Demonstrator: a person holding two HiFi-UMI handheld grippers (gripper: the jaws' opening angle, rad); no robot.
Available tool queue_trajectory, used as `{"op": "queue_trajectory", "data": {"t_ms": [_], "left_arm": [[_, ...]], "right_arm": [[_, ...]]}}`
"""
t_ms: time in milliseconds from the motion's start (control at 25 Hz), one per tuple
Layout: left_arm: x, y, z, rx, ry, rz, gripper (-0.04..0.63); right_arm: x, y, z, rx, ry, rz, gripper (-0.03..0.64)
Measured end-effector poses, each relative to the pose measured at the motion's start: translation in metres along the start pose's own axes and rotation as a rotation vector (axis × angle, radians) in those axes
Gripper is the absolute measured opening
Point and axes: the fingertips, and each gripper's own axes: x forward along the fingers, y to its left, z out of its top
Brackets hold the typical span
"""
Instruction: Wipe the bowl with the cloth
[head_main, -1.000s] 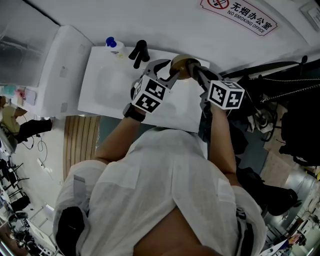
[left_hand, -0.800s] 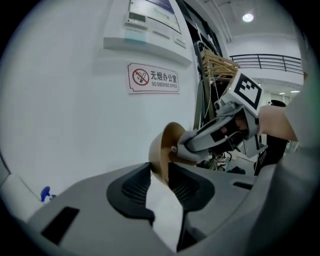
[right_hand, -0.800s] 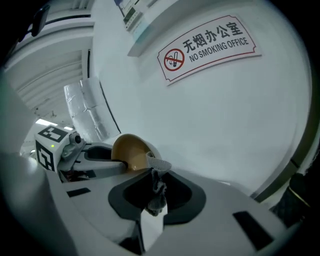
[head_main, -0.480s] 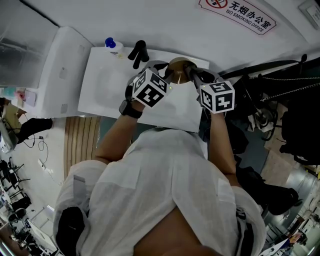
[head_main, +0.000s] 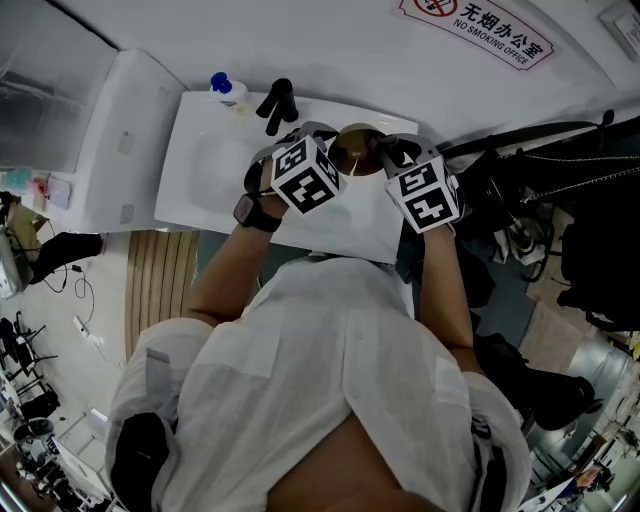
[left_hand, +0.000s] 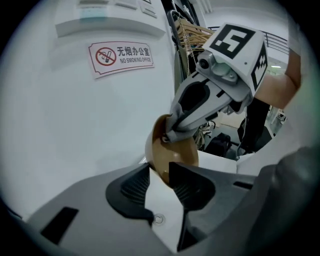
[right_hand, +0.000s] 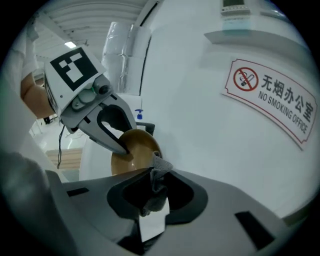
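A brown bowl (head_main: 355, 146) is held up over the white table (head_main: 215, 165), tilted on edge. My left gripper (head_main: 336, 150) has the bowl's rim (left_hand: 172, 156) between its pads, which press on it while the jaws are opening slightly. The right gripper view shows those fingers (right_hand: 122, 146) clamping the rim of the bowl (right_hand: 137, 147). My right gripper (right_hand: 152, 172) is shut on a grey cloth (right_hand: 154, 182). The cloth's upper end touches the bowl's edge. In the left gripper view the right gripper (left_hand: 171, 131) reaches into the bowl.
A blue-capped bottle (head_main: 221, 87) and a black object (head_main: 278, 104) stand at the table's far edge by the wall. A no-smoking sign (head_main: 482, 30) hangs on that wall. A white cabinet (head_main: 118, 140) is on the left. Cables and dark clutter (head_main: 560, 200) are on the right.
Both grippers have drawn closer together and slightly left around the bowl. The left gripper's jaws have narrowed onto the bowl's rim, and the right gripper has brought the cloth against the bowl.
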Motion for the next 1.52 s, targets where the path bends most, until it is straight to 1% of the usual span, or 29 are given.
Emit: {"op": "queue_trajectory", "data": {"t_ms": [120, 240, 320, 360, 440, 480, 520, 560, 600, 680, 760, 840, 880, 960, 1040, 1080, 1120, 1200, 1280, 1360, 1440, 1520], "left_arm": [[0.002, -0.005, -0.002, 0.036, 0.016, -0.026, 0.126], [0.003, -0.012, -0.002, 0.093, 0.031, -0.053, 0.127], [0.004, -0.019, 0.006, 0.117, 0.002, -0.08, 0.122], [0.004, -0.02, 0.013, 0.116, -0.027, -0.078, 0.121], [0.004, -0.014, 0.028, 0.079, -0.12, -0.023, 0.123], [0.002, -0.009, 0.035, 0.04, -0.178, 0.009, 0.124], [-0.001, -0.004, 0.041, -0.005, -0.231, 0.034, 0.14], [-0.005, 0.001, 0.046, -0.046, -0.273, 0.056, 0.179], [-0.009, 0.006, 0.049, -0.077, -0.305, 0.082, 0.209], [-0.017, 0.015, 0.05, -0.126, -0.35, 0.139, 0.213], [-0.021, 0.019, 0.05, -0.176, -0.379, 0.161, 0.213], [-0.018, 0.015, 0.049, -0.205, -0.371, 0.148, 0.207], [-0.015, 0.013, 0.048, -0.206, -0.355, 0.145, 0.206], [-0.012, 0.014, 0.046, -0.201, -0.321, 0.165, 0.139], [-0.012, 0.019, 0.042, -0.207, -0.287, 0.182, 0.096], [-0.012, 0.02, 0.04, -0.206, -0.267, 0.177, 0.084], [-0.011, 0.021, 0.039, -0.195, -0.244, 0.167, 0.08], [-0.01, 0.019, 0.036, -0.15, -0.199, 0.146, 0.077], [-0.007, 0.013, 0.034, -0.097, -0.157, 0.12, 0.071], [-0.003, 0.005, 0.031, -0.052, -0.124, 0.093, 0.069], [-0.001, -0.001, 0.028, -0.021, -0.102, 0.066, 0.069], [0.0, -0.006, 0.025, -0.004, -0.089, 0.031, 0.067]], "right_arm": [[-0.001, 0.004, 0.0, -0.098, 0.034, -0.003, 0.081], [-0.001, 0.011, 0.003, -0.184, 0.042, 0.005, 0.081], [-0.001, 0.013, 0.007, -0.195, 0.032, -0.002, 0.067], [-0.001, 0.011, 0.009, -0.175, 0.024, -0.016, 0.058], [-0.001, 0.003, 0.013, -0.078, -0.007, -0.04, 0.049], [-0.001, -0.001, 0.015, -0.007, -0.036, -0.041, 0.043], [-0.001, -0.006, 0.017, 0.066, -0.07, -0.043, 0.041], [-0.003, -0.012, 0.018, 0.137, -0.103, -0.051, 0.041], [-0.005, -0.02, 0.017, 0.207, -0.134, -0.064, 0.041], [-0.01, -0.035, 0.012, 0.355, -0.19, -0.085, 0.041], [-0.014, -0.045, 0.007, 0.488, -0.241, -0.089, 0.041], [-0.015, -0.049, 0.005, 0.572, -0.275, -0.084, 0.041], [-0.014, -0.048, 0.005, 0.597, -0.283, -0.078, 0.041], [-0.012, -0.044, 0.007, 0.615, -0.282, -0.062, 0.041], [-0.01, -0.038, 0.007, 0.595, -0.261, -0.048, 0.041], [-0.008, -0.035, 0.006, 0.573, -0.244, -0.044, 0.043], [-0.007, -0.032, 0.005, 0.545, -0.226, -0.044, 0.043], [-0.005, -0.027, 0.003, 0.477, -0.194, -0.055, 0.044], [-0.004, -0.023, 0.004, 0.385, -0.168, -0.071, 0.041], [-0.003, -0.019, 0.007, 0.264, -0.138, -0.087, 0.04], [-0.003, -0.012, 0.01, 0.15, -0.108, -0.086, 0.04], [-0.003, -0.005, 0.011, 0.065, -0.082, -0.068, 0.038]]}}
